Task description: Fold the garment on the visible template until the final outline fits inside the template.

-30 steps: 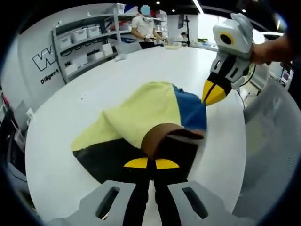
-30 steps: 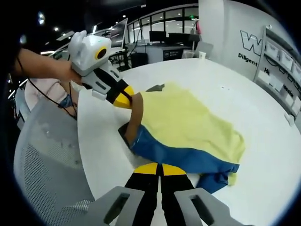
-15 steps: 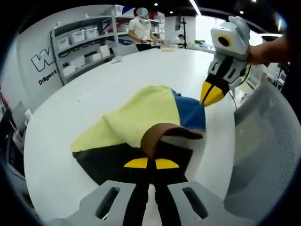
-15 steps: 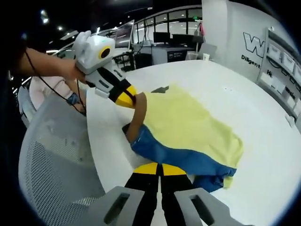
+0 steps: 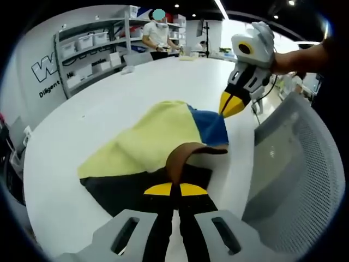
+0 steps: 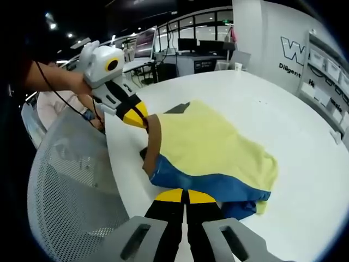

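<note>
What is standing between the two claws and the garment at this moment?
Nothing visible. The left claw is shut on the garment at its brown edge, and the right claw is shut on its blue edge. The black template lies directly beneath.

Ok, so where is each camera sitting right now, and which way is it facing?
Left gripper view: rides the left claw, shut on the garment, facing across the white table to shelves; a person's arm holds the right claw.
Right gripper view: rides the right claw, shut on the garment's blue band, facing the left claw and a mesh chair.
Shared: garment, table, chair, both claws.
</note>
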`<state>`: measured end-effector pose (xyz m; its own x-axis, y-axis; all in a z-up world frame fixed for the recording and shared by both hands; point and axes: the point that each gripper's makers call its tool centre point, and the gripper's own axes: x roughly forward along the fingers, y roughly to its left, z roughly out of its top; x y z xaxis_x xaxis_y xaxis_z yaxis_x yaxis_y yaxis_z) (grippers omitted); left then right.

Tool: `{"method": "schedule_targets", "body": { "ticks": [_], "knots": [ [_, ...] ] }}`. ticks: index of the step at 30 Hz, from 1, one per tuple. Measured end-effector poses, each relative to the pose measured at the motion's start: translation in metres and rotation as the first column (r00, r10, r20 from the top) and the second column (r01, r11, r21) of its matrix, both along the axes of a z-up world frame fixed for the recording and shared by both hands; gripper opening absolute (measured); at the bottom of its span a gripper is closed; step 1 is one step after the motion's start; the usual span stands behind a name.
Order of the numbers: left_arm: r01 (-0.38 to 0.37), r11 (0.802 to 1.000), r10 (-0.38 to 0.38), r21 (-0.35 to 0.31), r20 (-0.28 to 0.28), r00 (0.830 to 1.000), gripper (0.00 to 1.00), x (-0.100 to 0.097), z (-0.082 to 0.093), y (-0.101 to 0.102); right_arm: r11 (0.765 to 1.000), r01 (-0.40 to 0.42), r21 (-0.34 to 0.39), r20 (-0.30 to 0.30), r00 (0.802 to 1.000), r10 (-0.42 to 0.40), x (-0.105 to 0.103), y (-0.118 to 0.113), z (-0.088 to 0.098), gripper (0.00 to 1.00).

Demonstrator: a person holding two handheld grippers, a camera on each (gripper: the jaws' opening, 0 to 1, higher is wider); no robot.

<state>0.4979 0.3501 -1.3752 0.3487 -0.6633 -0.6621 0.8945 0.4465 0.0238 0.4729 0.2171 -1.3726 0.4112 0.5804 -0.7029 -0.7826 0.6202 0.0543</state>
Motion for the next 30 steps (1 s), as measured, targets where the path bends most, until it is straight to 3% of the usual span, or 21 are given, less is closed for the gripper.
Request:
{"method": "schedule_targets", "body": {
  "ticks": [4,7,11,19,25,30],
  "knots": [
    [-0.011,1.000,0.011,-0.009,-0.004,1.000,0.01,0.004,-0.003,-0.001,1.000,0.014,0.019,0.026,1.000,-0.014,0.005,0.002,0.001,0.00],
    [-0.021,1.000,0.022,-0.006,0.003,1.000,0.01,0.011,-0.005,-0.001,1.000,0.008,0.013,0.094,0.996,-0.009,0.016,0.002,0.003,0.00],
    [-0.070,0.997,0.070,-0.015,-0.003,0.998,0.01,0.024,-0.007,0.001,0.999,0.041,0.017,0.081,0.996,-0.042,0.027,0.002,-0.004,0.00],
    [-0.153,0.988,0.152,-0.031,-0.014,0.988,0.01,0.051,-0.008,0.005,0.997,0.078,-0.006,0.121,0.990,-0.077,0.050,0.001,-0.005,0.00],
    [-0.168,0.986,0.168,-0.024,0.016,0.986,0.01,0.072,-0.005,0.001,0.991,0.130,-0.029,0.183,0.975,-0.122,0.081,-0.002,0.001,0.00],
    [-0.227,0.973,0.228,-0.037,0.023,0.973,0.01,0.096,-0.004,0.002,0.983,0.178,-0.032,0.189,0.967,-0.169,0.103,-0.006,-0.002,0.00]
  ]
}}
